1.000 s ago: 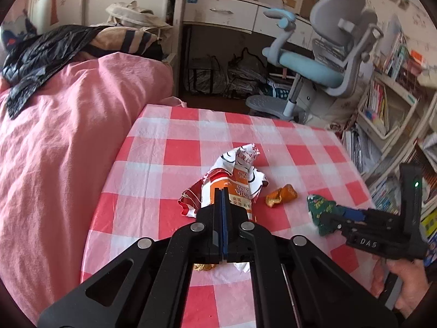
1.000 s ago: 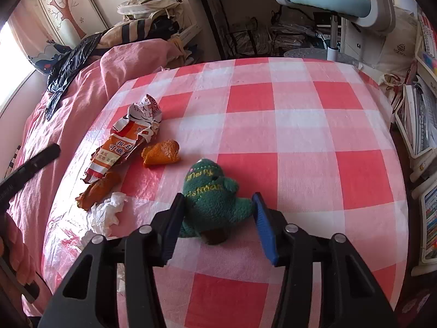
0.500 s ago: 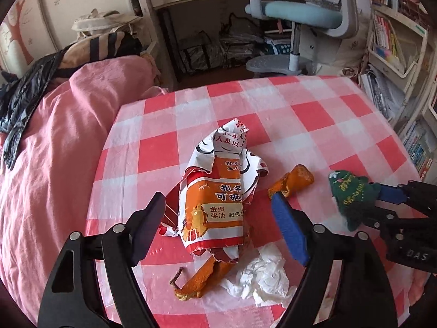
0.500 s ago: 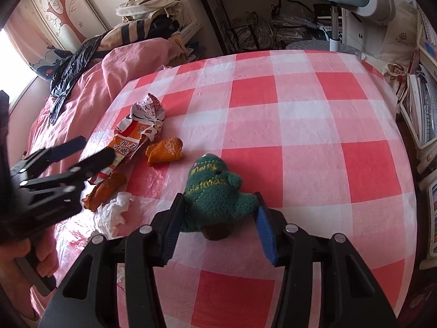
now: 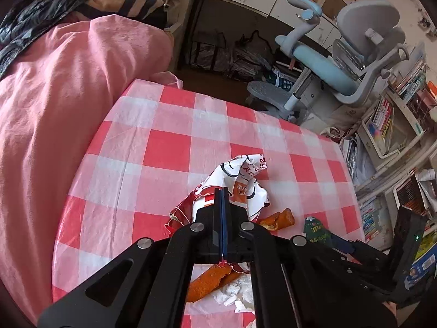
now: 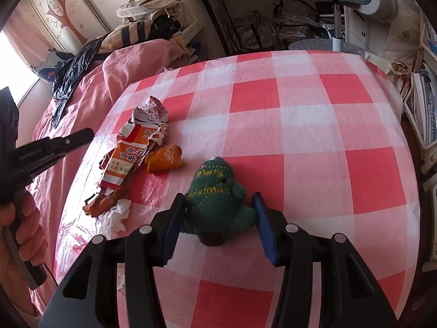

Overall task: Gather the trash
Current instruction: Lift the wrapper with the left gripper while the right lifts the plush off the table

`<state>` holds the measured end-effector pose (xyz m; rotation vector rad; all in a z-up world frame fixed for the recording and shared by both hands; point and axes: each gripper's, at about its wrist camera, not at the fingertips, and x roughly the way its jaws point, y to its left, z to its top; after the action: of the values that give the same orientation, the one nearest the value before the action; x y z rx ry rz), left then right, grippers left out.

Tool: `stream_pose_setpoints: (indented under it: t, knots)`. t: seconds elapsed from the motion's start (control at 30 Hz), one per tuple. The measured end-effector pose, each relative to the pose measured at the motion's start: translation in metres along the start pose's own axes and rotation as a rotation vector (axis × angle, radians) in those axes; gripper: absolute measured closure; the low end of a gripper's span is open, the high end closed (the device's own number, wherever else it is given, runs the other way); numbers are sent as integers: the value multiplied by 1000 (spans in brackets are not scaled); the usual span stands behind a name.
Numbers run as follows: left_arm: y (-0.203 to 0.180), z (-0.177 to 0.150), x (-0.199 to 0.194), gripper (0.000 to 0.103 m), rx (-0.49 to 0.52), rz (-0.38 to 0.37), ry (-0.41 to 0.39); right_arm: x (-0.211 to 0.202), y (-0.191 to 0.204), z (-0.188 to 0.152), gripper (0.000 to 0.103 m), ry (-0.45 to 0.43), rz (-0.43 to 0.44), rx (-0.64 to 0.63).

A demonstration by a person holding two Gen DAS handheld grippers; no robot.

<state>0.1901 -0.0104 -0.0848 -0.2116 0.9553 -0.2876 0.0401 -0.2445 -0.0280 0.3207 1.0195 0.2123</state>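
A crumpled orange-and-white snack wrapper (image 5: 243, 177) (image 6: 136, 147) lies on the red-checked table (image 5: 169, 147) (image 6: 327, 136). Two orange peel pieces (image 5: 278, 220) (image 6: 164, 160) (image 6: 105, 201) and a white tissue (image 5: 232, 292) (image 6: 114, 216) lie beside it. My left gripper (image 5: 221, 191) is shut and empty, above the wrapper; the right wrist view shows it (image 6: 82, 135) off the table's left side. My right gripper (image 6: 218, 207) is open around a green felt Christmas tree (image 6: 215, 199) (image 5: 315, 229); its left finger touches the tree.
A pink bed (image 5: 54, 95) with a black bag (image 5: 35, 8) borders the table's left side. A blue-grey desk chair (image 5: 341, 60) and desk stand beyond the far edge. Bookshelves (image 5: 396, 125) stand on the right.
My left gripper was shut, opened wide over the wrapper half a second ago, and is shut again, empty, pulled back leftward. The right gripper stayed put around the tree.
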Motion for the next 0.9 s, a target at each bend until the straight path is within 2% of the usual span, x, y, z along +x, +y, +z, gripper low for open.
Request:
stream_pose_setpoints:
  t: [0.07, 0.1, 0.13, 0.17, 0.2, 0.27, 0.37, 0.4, 0.47, 0.5, 0.53, 0.57, 0.63, 0.7, 0.9]
  knots:
    - [-4, 1, 4, 100, 25, 28, 7, 0, 0, 0, 53, 0, 1, 2]
    - [-7, 0, 9, 81, 47, 52, 13, 0, 0, 0, 53, 0, 1, 0]
    - [-11, -1, 14, 47, 68, 81, 20, 0, 0, 0, 53, 0, 1, -1]
    - [-17, -3, 21, 34, 97, 124, 20, 0, 1, 1, 52, 0, 1, -3]
    - [-23, -3, 27, 24, 132, 174, 19, 0, 1, 1, 52, 0, 1, -3]
    - [-30, -3, 42, 24, 190, 232, 34, 0, 1, 1, 52, 3, 6, -3]
    - [-32, -6, 64, 24, 226, 236, 90, 1, 2, 2, 52, 5, 5, -7]
    - [-30, -10, 72, 37, 226, 213, 120, 1, 2, 2, 51, 4, 5, -7]
    - [-31, -14, 73, 45, 240, 215, 97, 2, 2, 2, 51, 1, 1, -12]
    - [-31, -11, 70, 70, 229, 186, 100, 3, 3, 3, 52, -1, -1, -14]
    - [-27, -8, 68, 80, 198, 147, 109, 3, 3, 3, 52, -2, -5, -19]
    - [-22, -6, 63, 82, 159, 128, 97, 3, 4, 2, 52, -3, -7, -23]
    - [-12, -2, 56, 85, 103, 112, 74, 4, 5, 2, 63, 3, -7, -32]
    - [-1, 1, 46, 86, 37, 75, 50, 3, 6, 2, 65, 3, -5, -39]
    - [8, 8, -8, 85, -39, -24, -90, -2, 10, 3, 71, -16, -8, -64]
